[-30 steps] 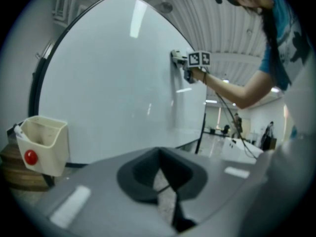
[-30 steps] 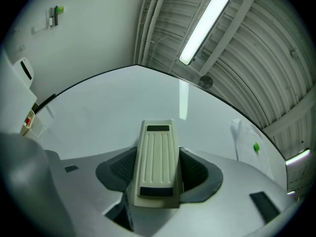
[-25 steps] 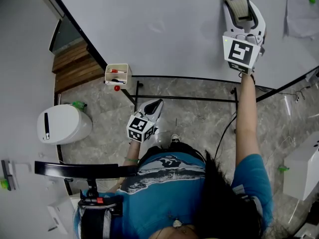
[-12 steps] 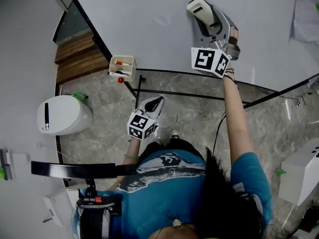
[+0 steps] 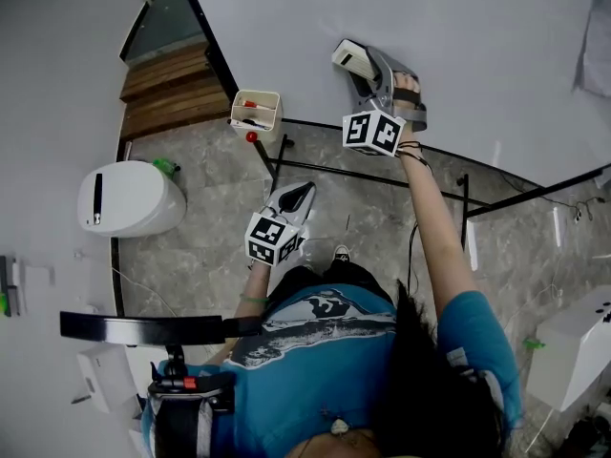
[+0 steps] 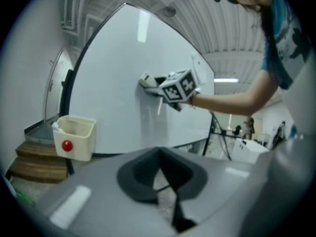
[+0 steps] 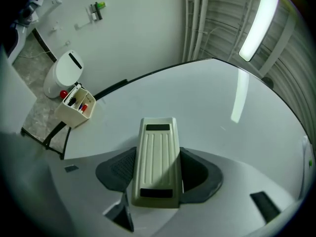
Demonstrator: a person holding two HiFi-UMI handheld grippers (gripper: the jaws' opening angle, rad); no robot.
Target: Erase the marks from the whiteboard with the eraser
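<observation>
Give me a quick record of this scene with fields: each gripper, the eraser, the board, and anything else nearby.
right gripper: shut on the eraser, raised to the whiteboard
eraser: cream, ribbed back facing out, pressed against the whiteboard
whiteboard: no clear marks visible around the eraser
left gripper: shut, empty, held low by the person's waist
cup: hangs at the whiteboard's lower left edge, holds markers
bin: white, rounded, below and left of the whiteboard
</observation>
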